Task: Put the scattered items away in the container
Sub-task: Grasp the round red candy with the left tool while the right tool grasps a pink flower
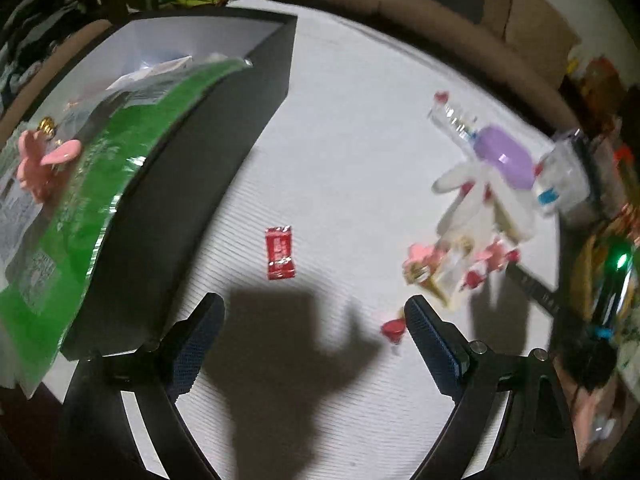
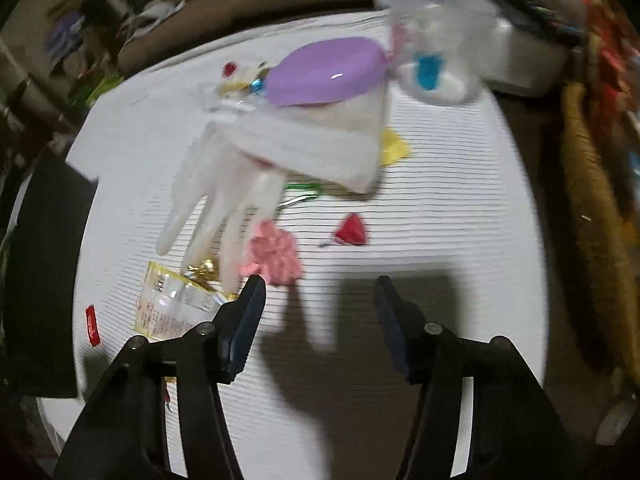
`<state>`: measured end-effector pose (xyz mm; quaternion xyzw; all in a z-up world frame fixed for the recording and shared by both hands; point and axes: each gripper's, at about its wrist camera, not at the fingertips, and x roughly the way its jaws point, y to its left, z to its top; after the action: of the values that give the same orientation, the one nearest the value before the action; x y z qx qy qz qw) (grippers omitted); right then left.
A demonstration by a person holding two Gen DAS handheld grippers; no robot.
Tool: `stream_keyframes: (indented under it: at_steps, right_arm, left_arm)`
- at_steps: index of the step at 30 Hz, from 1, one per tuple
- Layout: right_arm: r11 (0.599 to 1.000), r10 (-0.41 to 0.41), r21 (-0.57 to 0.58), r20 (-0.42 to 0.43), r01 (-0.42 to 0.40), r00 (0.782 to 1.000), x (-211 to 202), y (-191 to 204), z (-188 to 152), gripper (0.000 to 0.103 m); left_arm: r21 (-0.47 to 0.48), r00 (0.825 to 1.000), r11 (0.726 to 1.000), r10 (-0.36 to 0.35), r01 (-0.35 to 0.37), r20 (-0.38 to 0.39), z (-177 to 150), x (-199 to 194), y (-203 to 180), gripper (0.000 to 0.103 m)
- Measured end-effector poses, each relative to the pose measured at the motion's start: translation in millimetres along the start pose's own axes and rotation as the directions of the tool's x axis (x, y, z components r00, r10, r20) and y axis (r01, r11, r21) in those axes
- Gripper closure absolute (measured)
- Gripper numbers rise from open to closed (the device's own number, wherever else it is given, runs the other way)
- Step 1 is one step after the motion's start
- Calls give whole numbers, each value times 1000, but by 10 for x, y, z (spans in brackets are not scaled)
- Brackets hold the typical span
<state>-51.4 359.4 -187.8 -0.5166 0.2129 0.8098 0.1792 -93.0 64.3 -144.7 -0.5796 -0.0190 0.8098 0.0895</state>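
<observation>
White table [image 1: 340, 128]: black box [image 1: 224, 184] at its left side, already holding a green packet [image 1: 120, 168] and pink hair clip [image 1: 42, 160]. Loose outside it: red sachet [image 1: 279, 253], white glove [image 2: 224, 204], lilac case [image 2: 324, 70], pink scrunchie [image 2: 276, 254], red wrapped sweet [image 2: 352, 232]. Left gripper [image 1: 314, 320] spread wide, empty, above the red sachet; right gripper [image 2: 320, 296] half apart, nothing between its jaws, just beside the pink scrunchie.

Looks like a cluttered home room: brown sofa [image 1: 460, 28] behind the white cloth-covered counter [image 1: 340, 140], piles of clothes and bags [image 1: 36, 32] around, household odds and ends everywhere.
</observation>
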Motion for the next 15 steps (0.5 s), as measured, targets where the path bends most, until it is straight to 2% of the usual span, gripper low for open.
stream_keyframes:
  at_steps: [3, 4, 5, 6, 12, 14, 15]
  right_arm:
    - [999, -11, -44, 56, 14, 998, 102, 101, 69, 51]
    - [999, -9, -47, 66, 12, 998, 144, 108, 89, 55]
    - [999, 13, -35, 70, -11, 997, 184, 104, 99, 74]
    - [999, 35, -18, 67, -34, 997, 184, 126, 64, 86]
    - [988, 132, 70, 76, -137, 988, 100, -47, 49, 90]
    - [985, 134, 95, 111, -145, 985, -80, -138, 44, 90]
    - [983, 141, 103, 124, -154, 982, -132, -161, 64, 90]
  left_arm:
    - [53, 999, 998, 27, -26, -27, -8, 86, -81, 9]
    - [69, 999, 997, 28, -25, -33, -8, 102, -109, 9]
    - [86, 999, 996, 28, -24, -40, -10, 127, -147, 9]
    - [106, 998, 994, 27, -22, -52, -19, 160, -192, 9]
    - [201, 995, 979, -24, 42, -93, -119, 312, -500, 9]
    - [241, 991, 969, -28, 58, -129, -188, 403, -622, 15]
    - [251, 986, 965, -35, 76, -164, -233, 461, -665, 25]
